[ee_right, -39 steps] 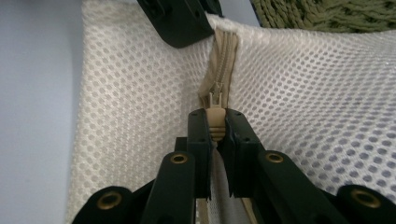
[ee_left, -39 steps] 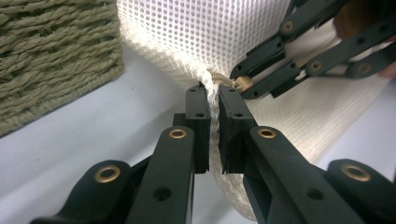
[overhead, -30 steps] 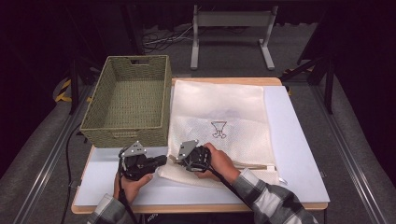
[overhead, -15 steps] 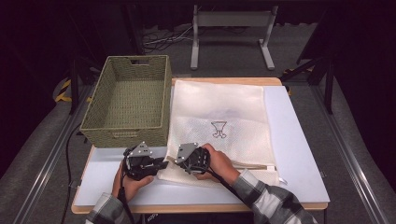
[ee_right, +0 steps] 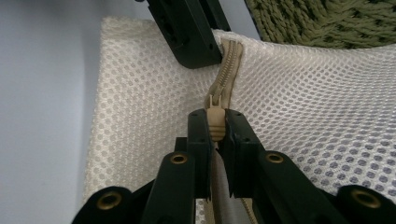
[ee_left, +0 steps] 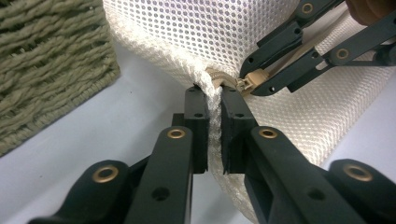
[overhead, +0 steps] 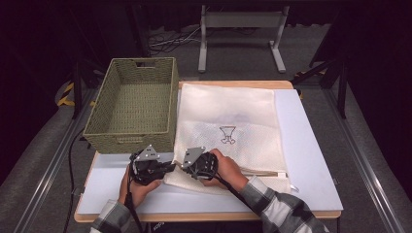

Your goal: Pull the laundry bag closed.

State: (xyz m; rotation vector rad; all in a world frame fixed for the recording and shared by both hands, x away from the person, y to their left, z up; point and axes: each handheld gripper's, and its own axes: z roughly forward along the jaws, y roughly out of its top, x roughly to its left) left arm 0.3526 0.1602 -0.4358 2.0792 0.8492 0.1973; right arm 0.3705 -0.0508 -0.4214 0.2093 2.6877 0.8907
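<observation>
Dark room, white tabletop [overhead: 311, 160]: got both ends of the zipper pinned now.

On the table I've got the green woven basket [overhead: 131, 109] at the left and the big cream mesh laundry bag [overhead: 233, 121] lying flat beside it, near corner just by the basket's front. My left gripper [ee_left: 214, 100] let go for a moment and has just closed again, so now it's clamped on the bunched mesh corner at the zipper's end. My right gripper [ee_right: 215, 122] is clenched on the small tan zipper pull [ee_right: 214, 119], right next to the left one. I reckon that re-grip gives me a firmer anchor, so pulling the slider along the beige zipper [ee_right: 229, 60] should open the bag without it sliding.
</observation>
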